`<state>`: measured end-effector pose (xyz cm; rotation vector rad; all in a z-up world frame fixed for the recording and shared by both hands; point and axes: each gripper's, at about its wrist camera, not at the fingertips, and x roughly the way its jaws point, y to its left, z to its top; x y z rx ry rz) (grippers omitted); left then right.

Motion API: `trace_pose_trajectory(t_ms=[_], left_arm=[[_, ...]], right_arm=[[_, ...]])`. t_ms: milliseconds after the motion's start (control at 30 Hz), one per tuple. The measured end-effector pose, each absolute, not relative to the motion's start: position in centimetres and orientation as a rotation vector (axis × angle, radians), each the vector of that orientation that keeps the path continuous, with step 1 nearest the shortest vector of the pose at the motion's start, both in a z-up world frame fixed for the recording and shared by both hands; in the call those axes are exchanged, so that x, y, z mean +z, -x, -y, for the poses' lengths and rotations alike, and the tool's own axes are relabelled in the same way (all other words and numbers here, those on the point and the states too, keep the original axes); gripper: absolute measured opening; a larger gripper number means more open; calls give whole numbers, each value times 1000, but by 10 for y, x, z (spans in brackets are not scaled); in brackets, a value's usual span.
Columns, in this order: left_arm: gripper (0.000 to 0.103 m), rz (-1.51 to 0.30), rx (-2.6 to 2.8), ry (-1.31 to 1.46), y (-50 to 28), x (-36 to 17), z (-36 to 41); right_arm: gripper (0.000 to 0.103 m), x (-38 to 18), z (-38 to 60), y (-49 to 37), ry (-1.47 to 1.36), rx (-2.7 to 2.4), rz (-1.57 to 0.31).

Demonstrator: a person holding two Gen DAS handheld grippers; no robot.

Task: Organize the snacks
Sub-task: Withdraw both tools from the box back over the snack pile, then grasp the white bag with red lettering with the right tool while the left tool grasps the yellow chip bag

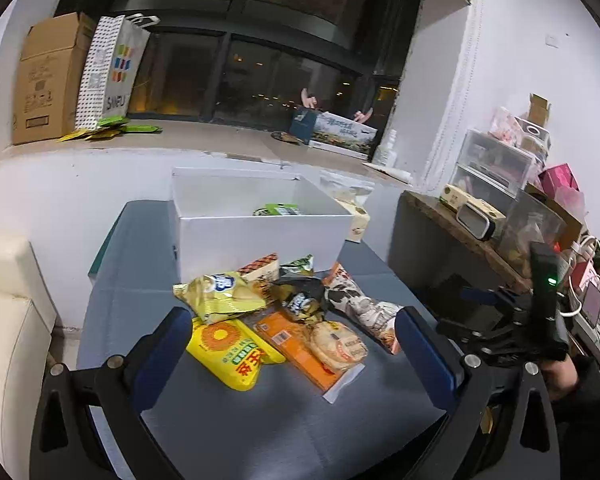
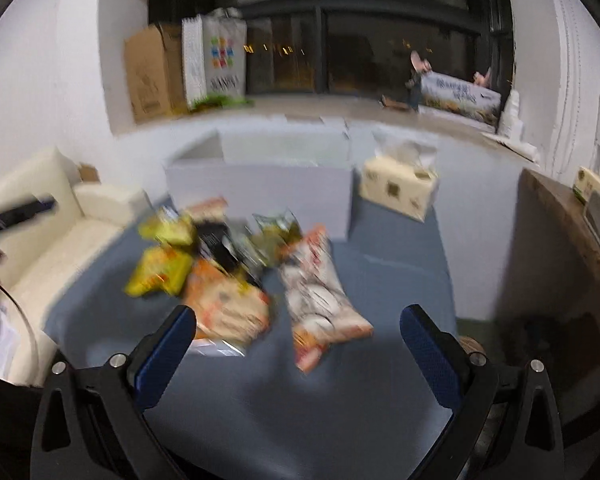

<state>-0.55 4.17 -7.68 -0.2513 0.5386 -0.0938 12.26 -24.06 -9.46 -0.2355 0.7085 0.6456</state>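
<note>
While both my grippers hang spread wide with nothing in them, the snack pile (image 1: 284, 312) sits on the blue tabletop (image 1: 260, 420) right in front of the white box (image 1: 256, 220), between the box and me. One green packet (image 1: 278, 210) is already inside the box, so I'd say I'm barely started.

The bit that matters: the cow-print bag (image 2: 320, 292) is on the right edge of the pile, just ahead of my right gripper (image 2: 298, 344) and pretty much centred between its fingers. Its long axis runs from the box toward me, slanting a bit. My left gripper (image 1: 294, 340) is closer to the yellow packet (image 1: 236, 354) on the pile's left side.

The right view is smeared, so I can't swear how the bags overlap there. Probably right hand takes the cow bag, gripping across its width.
</note>
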Motion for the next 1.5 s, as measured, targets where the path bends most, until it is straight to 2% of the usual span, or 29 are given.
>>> trace_pose_trajectory(t_ms=[367,633,700,733,767,833,867,1133,1300,1500], left_arm=[[103,-552,-113,238,4,-74,-41],[103,-558,-79,286,6,-79,-59],[103,-560,-73,308,6,-82,-63],[103,-561,-70,314,6,-83,-65],[103,-567,-65,322,5,-85,-67],[103,-580,-58,341,2,-90,-71],[103,-583,-57,350,1,-91,-73],[103,-655,-27,337,-32,-112,-81],[103,-754,-8,311,-89,-136,-85],[103,-865,14,486,-148,-171,-115]], right_arm=[[103,-130,203,-195,266,746,-864],[102,-184,186,-271,214,748,-1084],[87,-193,187,-278,166,792,-1134],[73,-196,188,-278,154,809,-1143],[68,-196,188,-276,160,814,-1134],[39,-192,191,-272,151,807,-1118],[35,-187,195,-270,122,816,-1112],[35,-146,224,-225,102,782,-967],[35,-110,246,-185,35,786,-851],[35,-88,252,-159,20,808,-792]])
